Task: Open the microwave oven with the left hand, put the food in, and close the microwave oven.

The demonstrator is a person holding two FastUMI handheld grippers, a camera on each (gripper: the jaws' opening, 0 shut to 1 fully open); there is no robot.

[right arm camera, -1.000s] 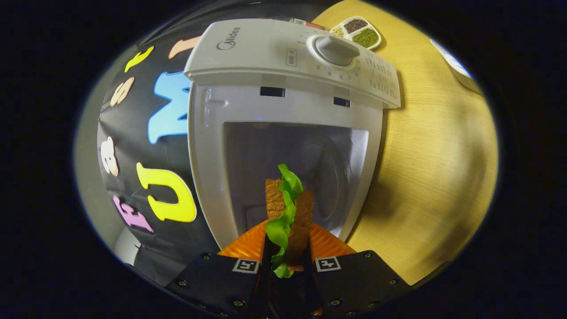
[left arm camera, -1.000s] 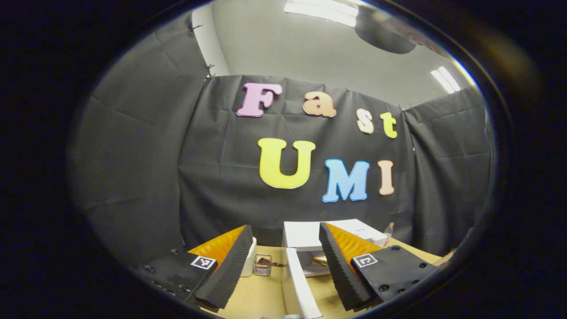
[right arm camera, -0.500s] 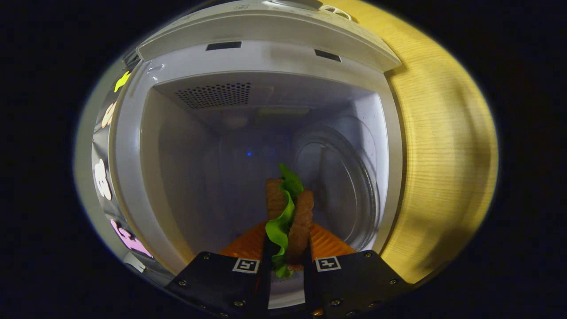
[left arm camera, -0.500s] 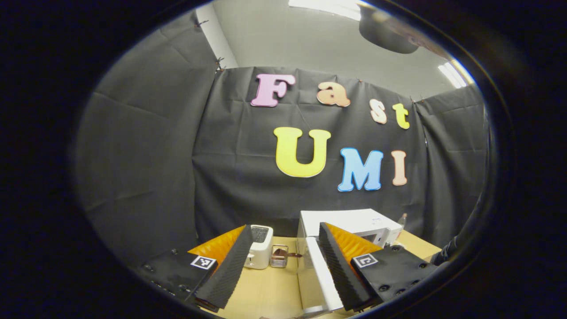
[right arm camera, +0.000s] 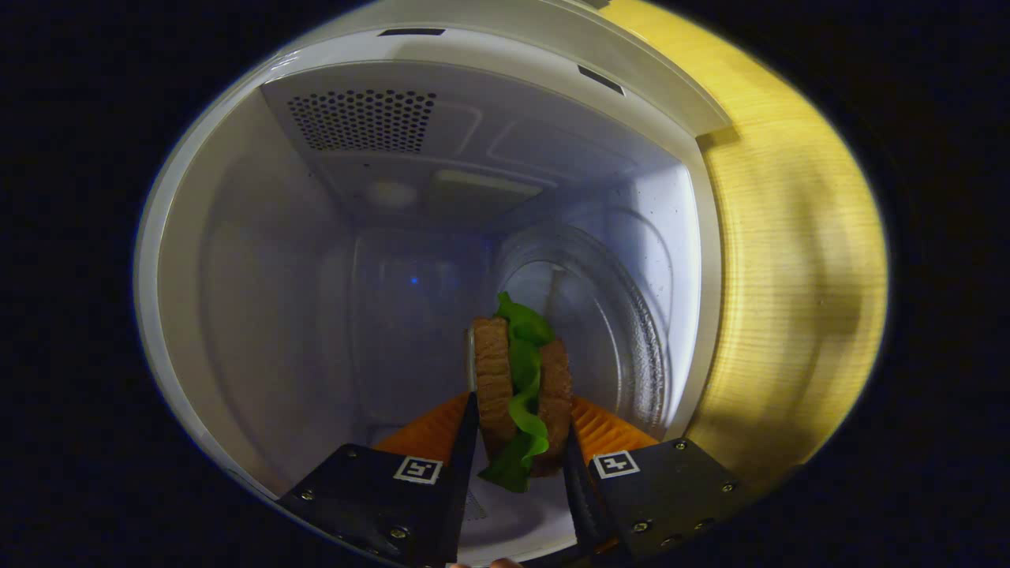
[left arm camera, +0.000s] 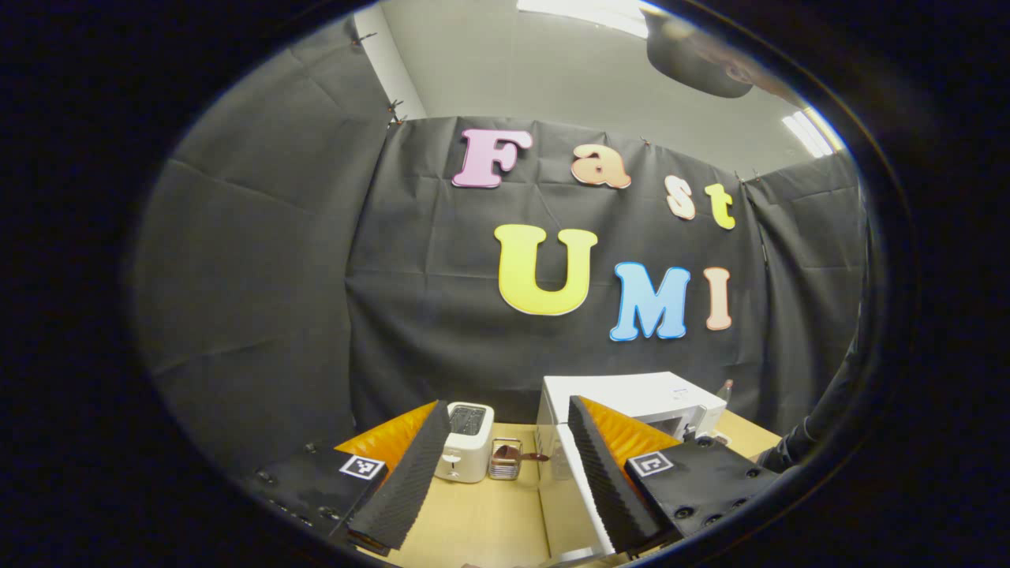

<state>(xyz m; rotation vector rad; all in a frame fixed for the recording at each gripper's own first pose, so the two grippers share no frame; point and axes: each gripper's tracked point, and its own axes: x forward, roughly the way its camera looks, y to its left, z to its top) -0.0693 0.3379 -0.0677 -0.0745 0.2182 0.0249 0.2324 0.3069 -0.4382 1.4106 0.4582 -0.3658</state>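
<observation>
The sandwich (right arm camera: 521, 386), low centre of the right gripper view, sits pinched between the right gripper's (right arm camera: 517, 473) fingers, inside the microwave (right arm camera: 237, 331) cavity. It looks soft, light and loosely layered; squeeze gently on the bread faces. The left gripper (left arm camera: 505, 473), lower centre, is spread wide, empty, over the table (left arm camera: 473, 521).

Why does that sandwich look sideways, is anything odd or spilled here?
Nothing is spilled or damaged. The sandwich stands on edge because the right hand-held gripper pinches it by both bread slices, lettuce hanging loose, inside the open microwave. The left hand-held gripper is open.
</observation>
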